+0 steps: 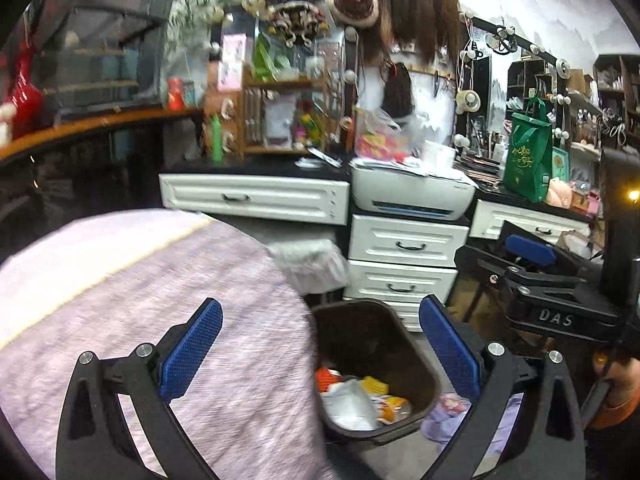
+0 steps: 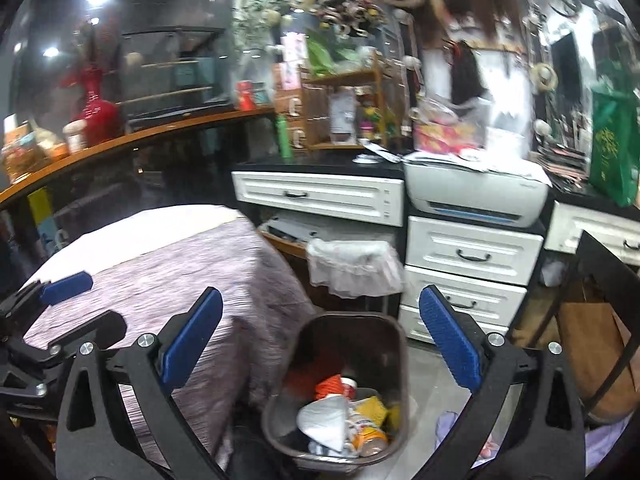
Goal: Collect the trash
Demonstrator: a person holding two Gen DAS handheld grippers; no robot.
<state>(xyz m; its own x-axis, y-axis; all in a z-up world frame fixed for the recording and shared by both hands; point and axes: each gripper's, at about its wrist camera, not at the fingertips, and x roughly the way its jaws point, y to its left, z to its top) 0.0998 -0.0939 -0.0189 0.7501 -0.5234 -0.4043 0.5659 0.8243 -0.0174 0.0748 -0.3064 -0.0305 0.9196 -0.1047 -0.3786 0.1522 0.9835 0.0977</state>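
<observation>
Brown bin point(image 2: 340, 392) with its trash point(image 2: 344, 420) sits just below and between your right gripper point(image 2: 320, 344) fingers, right of the left gripper point(image 1: 320, 344), both spread wide and empty (nothing held), so turn to find remaining litter.

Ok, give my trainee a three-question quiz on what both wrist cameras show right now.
1. True or false: the left tongs grip a wrapper.
2. What lines the second bin standing behind the brown trash bin? A) clear plastic bag B) newspaper C) nothing
3. What machine sits on top of the white drawers?

Key: 1. False, both the left and right tongs are open and empty. 2. A. 3. A printer.
</observation>
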